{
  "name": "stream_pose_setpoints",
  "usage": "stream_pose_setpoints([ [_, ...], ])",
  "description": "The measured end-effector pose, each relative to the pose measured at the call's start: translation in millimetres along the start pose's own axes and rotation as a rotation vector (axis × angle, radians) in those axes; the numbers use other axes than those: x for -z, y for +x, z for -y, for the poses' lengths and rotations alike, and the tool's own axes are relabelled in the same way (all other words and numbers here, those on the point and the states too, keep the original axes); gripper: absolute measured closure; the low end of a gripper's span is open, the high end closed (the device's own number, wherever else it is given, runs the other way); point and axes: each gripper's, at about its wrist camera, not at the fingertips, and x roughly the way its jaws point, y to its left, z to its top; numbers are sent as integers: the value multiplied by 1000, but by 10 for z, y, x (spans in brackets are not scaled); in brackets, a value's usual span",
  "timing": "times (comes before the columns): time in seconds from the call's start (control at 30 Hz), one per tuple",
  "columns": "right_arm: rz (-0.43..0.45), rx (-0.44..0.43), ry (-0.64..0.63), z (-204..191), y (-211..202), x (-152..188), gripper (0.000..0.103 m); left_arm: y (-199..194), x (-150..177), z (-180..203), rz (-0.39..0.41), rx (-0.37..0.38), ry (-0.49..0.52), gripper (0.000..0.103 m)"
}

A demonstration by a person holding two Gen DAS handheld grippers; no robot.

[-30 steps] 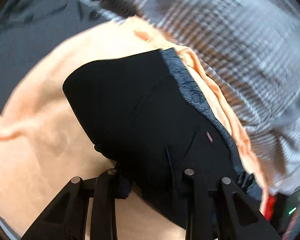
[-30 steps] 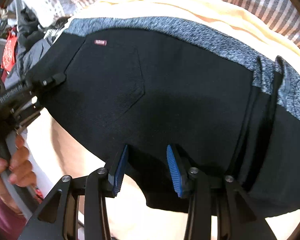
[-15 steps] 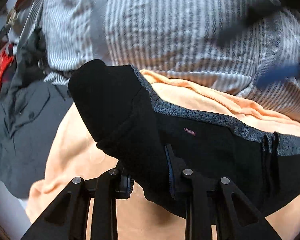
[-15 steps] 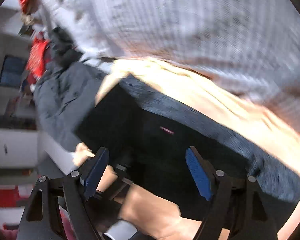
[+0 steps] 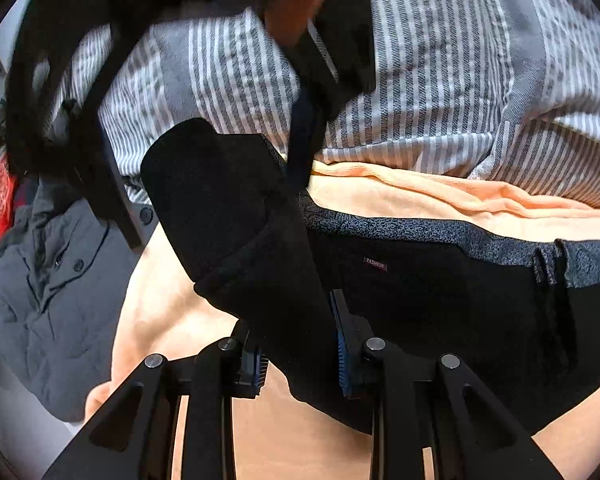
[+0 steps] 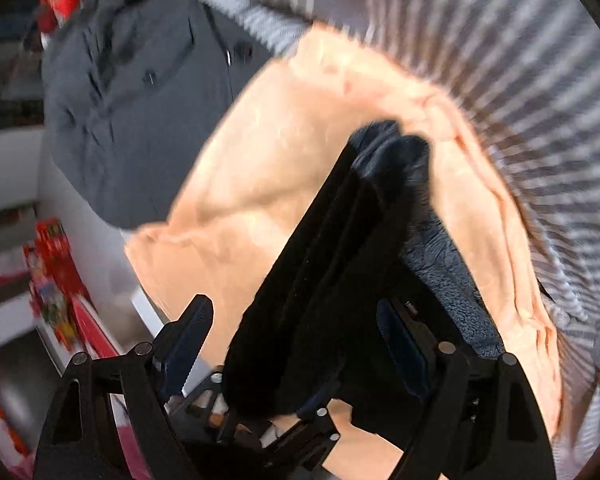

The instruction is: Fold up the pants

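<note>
1. The black pants (image 5: 420,312) lie on an orange blanket (image 5: 440,196) spread over a bed with a striped cover (image 5: 440,80). Their grey waistband (image 5: 420,232) runs along the far edge, and the left end is lifted and rolled over toward the right.
2. The left tool (image 5: 300,364) has its jaws pressed narrow on that raised fold of black cloth, which fills the gap between the blue pads. Judging from this, the step in hand is carrying this end across to halve the garment; keep the pinch firm so no layer slips out.
3. The right tool (image 6: 292,344) stands wide apart in its blurred view, with the bunched fold between its pads (image 6: 400,340) but neither pad pressing the cloth. It could likely close on the fold's upper part to share the load, or press the lower layer flat.
4. Carry the fold low and level, and line waistband edge on waistband edge before letting go.
5. Watch the grey jacket (image 5: 48,280) just left of the blanket, so the cloth does not drag onto it.
</note>
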Motion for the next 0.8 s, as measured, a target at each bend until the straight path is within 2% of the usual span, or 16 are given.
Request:
stream_pose_setpoints([
  [0.07,-16,17,11,66,93,-1,18,-4,8,21,5,-10,15,75],
  [0.13,9,-25,35,176,74,70,43,5,0,25,-2,-10,20,75],
  [0.17,26,-43,52,232,51,99,66,11,1,21,-10,-7,19,75],
  [0.2,68,-69,70,312,-9,164,82,5,-2,17,-12,0,18,75],
  [0.27,139,-103,89,423,-108,314,84,-53,-29,56,5,9,35,75],
  [0.37,239,-197,136,622,-262,583,86,-196,-86,171,35,23,67,75],
  [0.57,428,-363,217,1038,-636,1266,86,-580,-223,507,103,71,146,75],
  [0.8,640,-482,285,1464,-873,2305,85,-1058,-328,1051,153,147,263,75],
])
